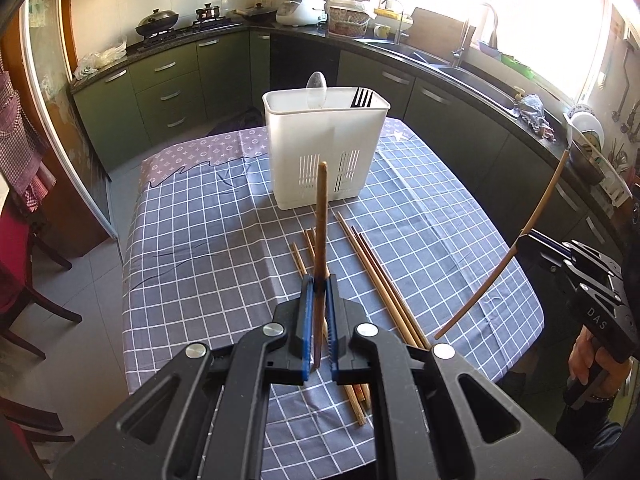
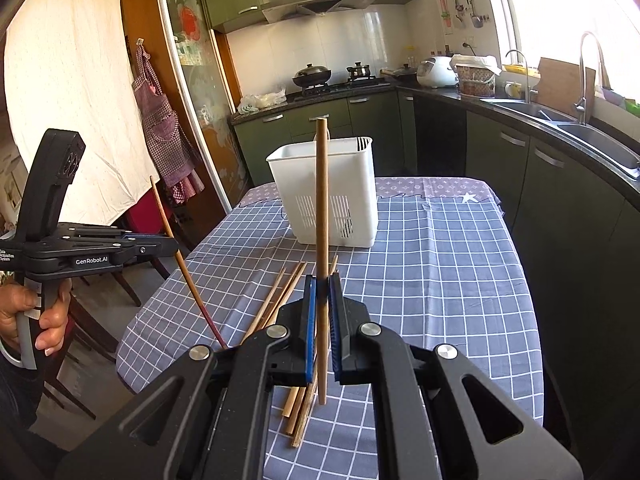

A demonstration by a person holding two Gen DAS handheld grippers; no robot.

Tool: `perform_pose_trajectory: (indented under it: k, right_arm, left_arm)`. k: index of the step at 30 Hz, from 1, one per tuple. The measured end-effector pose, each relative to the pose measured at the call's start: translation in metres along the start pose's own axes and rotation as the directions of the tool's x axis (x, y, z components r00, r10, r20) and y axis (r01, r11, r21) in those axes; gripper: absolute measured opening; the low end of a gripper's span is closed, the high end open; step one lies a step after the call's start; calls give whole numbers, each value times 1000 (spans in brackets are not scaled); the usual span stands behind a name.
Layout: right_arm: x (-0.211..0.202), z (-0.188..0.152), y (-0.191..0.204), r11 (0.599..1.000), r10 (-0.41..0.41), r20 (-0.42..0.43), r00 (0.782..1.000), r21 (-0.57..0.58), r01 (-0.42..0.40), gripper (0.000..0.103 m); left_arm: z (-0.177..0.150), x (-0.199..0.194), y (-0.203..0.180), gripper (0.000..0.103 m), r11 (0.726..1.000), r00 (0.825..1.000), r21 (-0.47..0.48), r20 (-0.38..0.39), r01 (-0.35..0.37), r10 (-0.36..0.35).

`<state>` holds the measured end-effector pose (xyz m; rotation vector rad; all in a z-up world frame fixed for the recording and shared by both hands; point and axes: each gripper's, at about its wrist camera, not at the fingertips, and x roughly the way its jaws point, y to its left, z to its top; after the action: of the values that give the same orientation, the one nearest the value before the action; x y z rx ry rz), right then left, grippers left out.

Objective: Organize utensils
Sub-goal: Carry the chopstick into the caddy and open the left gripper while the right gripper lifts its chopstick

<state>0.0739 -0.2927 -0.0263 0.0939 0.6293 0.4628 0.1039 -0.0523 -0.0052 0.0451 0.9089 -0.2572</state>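
Left gripper [image 1: 319,280]: fingers closed tight on one chopstick [image 1: 321,216], pinched low on its length so most of the stick stands up past the fingertips, w/ a short tail hanging back betw. the blue pads. Right gripper [image 2: 322,280]: same story, fingers shut on a second chopstick [image 2: 321,200], held near upright, lower end poking out below the pads. Likely gripped this way so each stick can go down end-first into the holder.

Both sticks are up off the table, not touching it. In the right wrist view the left gripper shows at far left w/ a person's hand [image 2: 24,316] on its handle, stick tilted.

Under the grippers: the remaining chopsticks [image 1: 376,276] lie loose in a rough fan on the checked tablecloth [image 1: 192,240], some overlapping, just short of the holder.

Further out: white utensil holder [image 1: 324,148] stands upright mid-table, slotted sides for draining. A spoon [image 1: 316,86] and fork [image 1: 362,98] already stand in it, at separate spots along the rim; whether a divider separates them can't be told.

Judgement: sorting partly done; the two held sticks look bound for the holder, w/ several more left.
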Motion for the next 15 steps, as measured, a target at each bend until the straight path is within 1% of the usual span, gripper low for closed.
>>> perform_pose_trajectory:
  k: [8, 15]
  right_arm:
    - [1, 2, -2, 1000, 7, 4, 1000, 3, -7, 7]
    - [2, 2, -6, 1000, 10, 3, 1000, 11, -10, 7]
  left_arm:
    - [3, 1, 0, 6, 1000, 1000, 1, 2, 4, -4]
    - [15, -2, -1, 6, 1000, 1000, 4, 9, 14, -14]
